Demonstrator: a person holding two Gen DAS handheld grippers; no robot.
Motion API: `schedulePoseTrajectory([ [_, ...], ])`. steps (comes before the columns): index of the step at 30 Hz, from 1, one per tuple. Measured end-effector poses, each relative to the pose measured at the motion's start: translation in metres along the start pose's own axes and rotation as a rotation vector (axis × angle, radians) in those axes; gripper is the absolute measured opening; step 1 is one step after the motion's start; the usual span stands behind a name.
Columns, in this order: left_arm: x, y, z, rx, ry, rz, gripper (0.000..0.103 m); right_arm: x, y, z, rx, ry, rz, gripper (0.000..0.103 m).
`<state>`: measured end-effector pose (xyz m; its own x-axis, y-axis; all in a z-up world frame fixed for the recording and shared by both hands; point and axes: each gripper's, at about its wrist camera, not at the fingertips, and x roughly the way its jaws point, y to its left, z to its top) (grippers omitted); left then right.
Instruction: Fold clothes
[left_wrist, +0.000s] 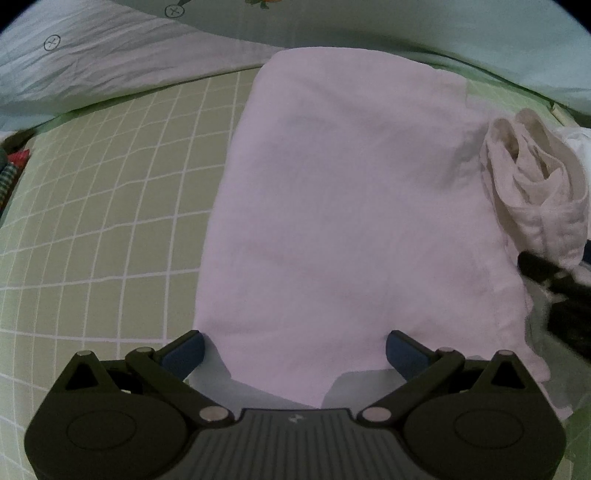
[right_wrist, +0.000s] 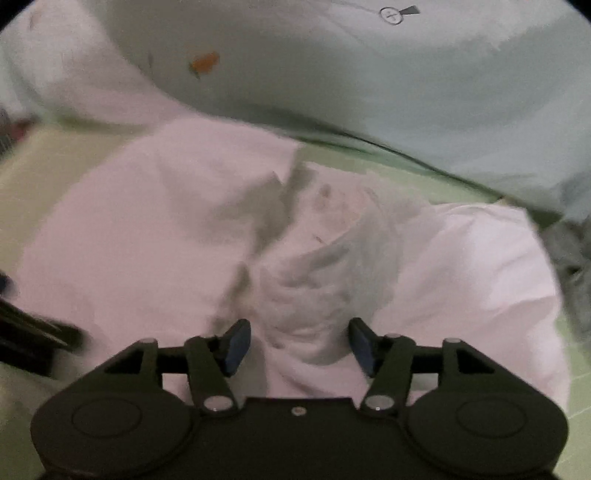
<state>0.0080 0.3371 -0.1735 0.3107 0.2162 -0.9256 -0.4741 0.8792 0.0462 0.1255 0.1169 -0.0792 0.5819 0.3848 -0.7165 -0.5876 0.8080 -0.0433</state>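
Both pairs of jaws are seen spread wide with nothing pinched between them. The left gripper (left_wrist: 294, 350) is held low over the near hem of the white garment (left_wrist: 343, 206), its blue pads (left_wrist: 184, 355) set just off either side of the cloth's near edge. The right gripper (right_wrist: 295, 345) is poised above a crumpled, ribbed part of the same garment (right_wrist: 306, 295), fabric lying between its pads (right_wrist: 236, 347) but not clamped; this view is blurred by motion.

Open room is shown to the left of the garment, where the green bedsheet with a white grid (left_wrist: 103, 206) lies bare. The far side is bounded by a pale printed quilt (left_wrist: 110, 62), bunched along the edge of the sheet and touching the garment's far end. At the right edge of the left wrist view, the other gripper's dark body is glimpsed beside the cloth.

The garment is spread on the bedsheet as a long, smooth, folded panel with straight left and far edges. Its right side is less tidy: a ribbed, cream-white bunched section (left_wrist: 532, 192) stands raised along that edge, and further white cloth (right_wrist: 472, 273) is heaped to the right in the right wrist view. A grey item at the far right cannot be identified.
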Motion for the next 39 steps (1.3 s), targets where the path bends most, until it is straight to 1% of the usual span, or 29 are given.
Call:
schedulePoseTrajectory([
  [1, 0.000, 0.000, 0.001, 0.001, 0.002, 0.000, 0.103, -0.010, -0.005, 0.004, 0.044, -0.041, 0.034, 0.060],
  [2, 0.000, 0.000, 0.001, 0.002, 0.003, 0.000, 0.103, -0.011, -0.009, 0.006, 0.070, -0.052, 0.037, 0.059],
  [4, -0.001, 0.000, 0.001, 0.004, 0.003, -0.001, 0.103, -0.004, -0.018, 0.008, 0.106, -0.050, 0.017, 0.045],
  [7, 0.000, 0.001, 0.001, 0.006, 0.005, -0.001, 0.103, 0.006, -0.031, 0.011, 0.160, -0.045, -0.013, 0.038],
  [12, 0.004, 0.003, -0.002, 0.008, 0.006, 0.002, 0.103, 0.022, -0.052, 0.016, 0.249, -0.038, -0.063, 0.037],
  [13, 0.005, 0.003, -0.002, 0.009, 0.004, 0.003, 0.103, 0.029, -0.045, 0.014, 0.205, -0.024, -0.075, 0.037],
  [14, 0.006, 0.004, -0.004, 0.009, 0.004, 0.003, 0.103, 0.034, -0.033, 0.012, 0.129, -0.024, -0.102, 0.037],
  [16, 0.007, 0.004, -0.004, 0.011, 0.004, 0.003, 0.103, 0.033, -0.015, 0.008, 0.037, -0.033, -0.149, 0.030],
  [17, 0.008, 0.004, -0.006, 0.011, 0.003, 0.003, 0.103, 0.033, -0.014, 0.010, 0.038, -0.018, -0.152, 0.030],
  [18, 0.008, 0.003, -0.006, 0.012, 0.003, 0.004, 0.103, 0.032, -0.016, 0.012, 0.059, -0.005, -0.136, 0.030],
  [20, 0.009, 0.004, -0.005, 0.012, 0.003, 0.004, 0.103, 0.019, -0.032, 0.012, 0.131, 0.003, -0.074, 0.035],
  [21, 0.008, 0.004, -0.005, 0.013, 0.002, 0.004, 0.103, 0.008, -0.041, 0.009, 0.172, -0.008, -0.058, 0.050],
  [22, 0.009, 0.004, -0.005, 0.013, 0.002, 0.003, 0.103, -0.004, -0.049, 0.004, 0.192, -0.031, -0.084, 0.070],
  [24, 0.009, 0.004, -0.006, 0.013, 0.001, 0.004, 0.103, -0.029, -0.065, -0.007, 0.213, -0.079, -0.164, 0.080],
  [26, 0.007, 0.001, -0.008, 0.012, -0.001, 0.006, 0.103, -0.051, -0.077, -0.023, 0.189, -0.086, -0.249, 0.080],
  [28, 0.007, -0.001, -0.009, 0.012, -0.001, 0.007, 0.103, -0.068, -0.088, -0.043, 0.166, -0.067, -0.321, 0.083],
  [31, 0.004, -0.003, -0.010, 0.012, 0.003, 0.009, 0.103, -0.079, -0.099, -0.073, 0.160, -0.008, -0.372, 0.087],
  [34, 0.005, -0.004, -0.007, 0.008, 0.008, 0.015, 0.103, -0.073, -0.104, -0.091, 0.181, 0.058, -0.406, 0.087],
  [36, 0.005, -0.005, -0.005, 0.005, 0.013, 0.021, 0.103, -0.066, -0.108, -0.094, 0.196, 0.057, -0.418, 0.087],
  [39, 0.006, -0.006, -0.004, 0.000, 0.020, 0.025, 0.103, -0.047, -0.108, -0.088, 0.161, 0.061, -0.482, 0.087],
])
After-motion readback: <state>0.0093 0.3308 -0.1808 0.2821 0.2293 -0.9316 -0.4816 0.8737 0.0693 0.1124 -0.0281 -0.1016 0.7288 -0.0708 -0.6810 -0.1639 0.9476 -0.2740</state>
